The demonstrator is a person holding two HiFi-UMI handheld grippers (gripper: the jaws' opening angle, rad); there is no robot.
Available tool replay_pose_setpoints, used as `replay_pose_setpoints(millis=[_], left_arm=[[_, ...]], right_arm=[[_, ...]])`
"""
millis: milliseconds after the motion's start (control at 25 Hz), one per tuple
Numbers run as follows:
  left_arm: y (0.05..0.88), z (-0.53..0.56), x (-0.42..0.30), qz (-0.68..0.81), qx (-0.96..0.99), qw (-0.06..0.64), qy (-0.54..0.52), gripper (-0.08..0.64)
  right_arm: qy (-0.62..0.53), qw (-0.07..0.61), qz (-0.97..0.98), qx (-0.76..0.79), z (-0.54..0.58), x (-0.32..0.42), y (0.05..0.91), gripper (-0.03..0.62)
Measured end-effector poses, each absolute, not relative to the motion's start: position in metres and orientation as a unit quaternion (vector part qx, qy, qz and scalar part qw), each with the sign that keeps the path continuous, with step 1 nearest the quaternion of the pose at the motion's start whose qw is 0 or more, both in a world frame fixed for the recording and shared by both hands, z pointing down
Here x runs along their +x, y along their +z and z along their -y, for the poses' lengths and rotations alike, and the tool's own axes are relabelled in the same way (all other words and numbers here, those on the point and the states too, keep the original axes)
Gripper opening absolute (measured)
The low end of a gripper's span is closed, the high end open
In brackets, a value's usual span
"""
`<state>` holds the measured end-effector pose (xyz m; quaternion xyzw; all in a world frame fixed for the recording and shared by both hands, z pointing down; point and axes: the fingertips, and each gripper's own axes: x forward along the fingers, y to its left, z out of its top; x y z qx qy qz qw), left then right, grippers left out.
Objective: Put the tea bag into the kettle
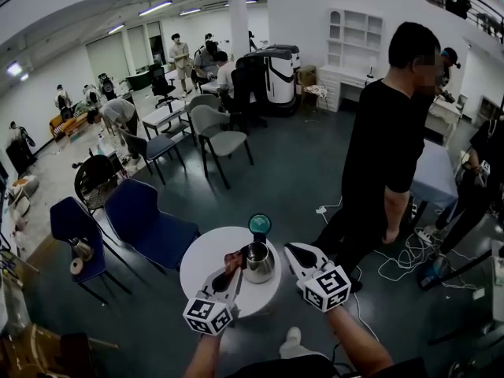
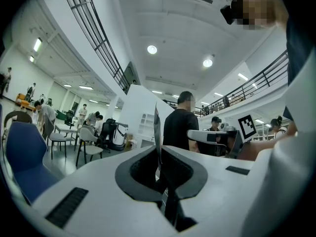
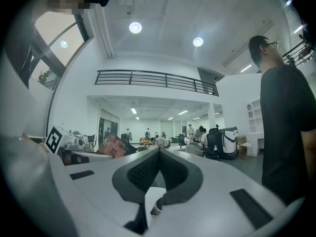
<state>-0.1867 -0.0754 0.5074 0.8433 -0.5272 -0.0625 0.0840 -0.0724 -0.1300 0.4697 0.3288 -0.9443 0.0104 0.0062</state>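
A steel kettle (image 1: 258, 263) stands open on the small round white table (image 1: 206, 252), and its teal lid (image 1: 260, 225) lies behind it at the far edge. My left gripper (image 1: 231, 266) is just left of the kettle, shut on a reddish tea bag packet (image 1: 233, 257). In the left gripper view the packet (image 2: 157, 127) shows edge-on as a thin sheet standing up from the shut jaws of the left gripper (image 2: 159, 149). My right gripper (image 1: 290, 250) hovers just right of the kettle, shut and holding nothing. The right gripper view shows the right gripper (image 3: 159, 151) closed, with the packet (image 3: 112, 147) off to the left.
Two blue chairs (image 1: 150, 220) stand close to the table on the left, with grey chairs and desks behind them. A person in black (image 1: 390, 140) stands close on the right. White cables (image 1: 398, 260) lie on the floor there. Several people are at the back.
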Motion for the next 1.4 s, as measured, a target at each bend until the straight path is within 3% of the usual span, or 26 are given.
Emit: replay_pose_setpoints(millis=[1400], left_arm=[[0.545,0.262,-0.14,0.589,0.8,0.118,-0.006,0.023]], right_arm=[[0.041,0.004,0.961,0.273,0.336,-0.023,0.486,0.017]])
